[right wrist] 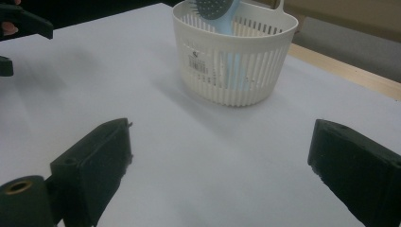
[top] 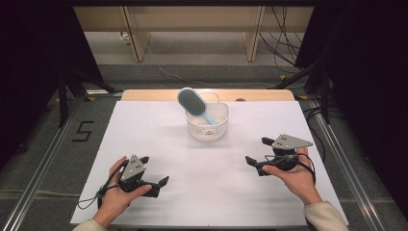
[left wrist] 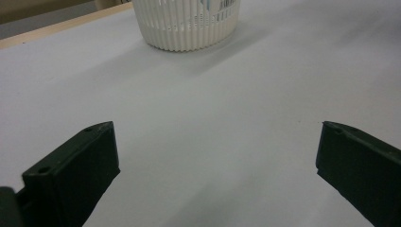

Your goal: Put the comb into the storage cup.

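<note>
A white slatted basket (top: 208, 126) (left wrist: 189, 29) (right wrist: 235, 59) stands at the table's middle back. A light blue hairbrush (top: 195, 104) (right wrist: 218, 10) leans in it, handle down, its head over the left rim. My left gripper (top: 154, 172) (left wrist: 215, 161) rests low on the near left of the white table, open and empty. My right gripper (top: 257, 151) (right wrist: 220, 165) sits at the near right, also open and empty. Both point toward the basket, well short of it.
The white table top (top: 159, 130) is bordered by a wooden strip (top: 144, 95) at its far edge. Metal rails (top: 48, 154) run along both sides on the floor. Cables (top: 284, 43) and wooden furniture legs lie beyond the table.
</note>
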`<control>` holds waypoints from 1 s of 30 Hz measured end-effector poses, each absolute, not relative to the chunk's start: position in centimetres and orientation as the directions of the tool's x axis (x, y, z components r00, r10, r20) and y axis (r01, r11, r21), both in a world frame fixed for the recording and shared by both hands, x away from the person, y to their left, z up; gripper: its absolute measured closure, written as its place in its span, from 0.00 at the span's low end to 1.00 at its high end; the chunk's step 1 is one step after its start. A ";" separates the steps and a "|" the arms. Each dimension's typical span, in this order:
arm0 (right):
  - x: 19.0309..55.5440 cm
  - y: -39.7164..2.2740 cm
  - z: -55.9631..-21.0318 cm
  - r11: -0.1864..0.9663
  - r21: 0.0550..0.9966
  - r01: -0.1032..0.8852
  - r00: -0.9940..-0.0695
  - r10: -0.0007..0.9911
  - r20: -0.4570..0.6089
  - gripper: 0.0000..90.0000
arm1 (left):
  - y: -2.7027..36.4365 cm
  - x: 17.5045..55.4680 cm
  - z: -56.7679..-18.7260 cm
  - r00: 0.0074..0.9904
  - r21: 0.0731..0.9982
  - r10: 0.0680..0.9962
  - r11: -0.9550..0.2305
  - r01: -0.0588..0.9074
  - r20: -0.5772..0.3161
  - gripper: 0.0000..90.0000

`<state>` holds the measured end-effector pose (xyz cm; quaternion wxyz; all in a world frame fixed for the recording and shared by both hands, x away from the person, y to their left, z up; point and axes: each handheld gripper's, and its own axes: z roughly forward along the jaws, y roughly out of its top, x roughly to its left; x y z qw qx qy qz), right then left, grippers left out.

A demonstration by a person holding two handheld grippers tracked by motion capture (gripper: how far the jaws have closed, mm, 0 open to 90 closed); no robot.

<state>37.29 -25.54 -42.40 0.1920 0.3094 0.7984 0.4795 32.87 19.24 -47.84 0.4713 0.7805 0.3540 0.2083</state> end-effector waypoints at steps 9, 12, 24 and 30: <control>36.2 -26.1 -43.1 0.351 0.883 0.311 -0.739 0.673 -0.007 0.09 | 19.3 32.9 -47.8 0.664 0.884 0.748 -0.309 0.351 -0.002 0.00; 35.9 -26.2 -43.3 0.351 0.885 0.307 -0.742 0.671 -0.009 0.09 | 19.3 32.9 -47.8 0.661 0.885 0.750 -0.305 0.352 -0.005 0.00; 34.3 -27.2 -44.2 0.325 0.902 0.285 -0.738 0.675 -0.010 0.12 | 19.3 32.8 -47.8 0.664 0.884 0.748 -0.311 0.349 0.000 0.00; 33.9 -27.5 -44.8 0.326 0.897 0.300 -0.737 0.676 0.001 0.12 | 19.3 32.8 -47.8 0.663 0.884 0.749 -0.309 0.350 0.000 0.00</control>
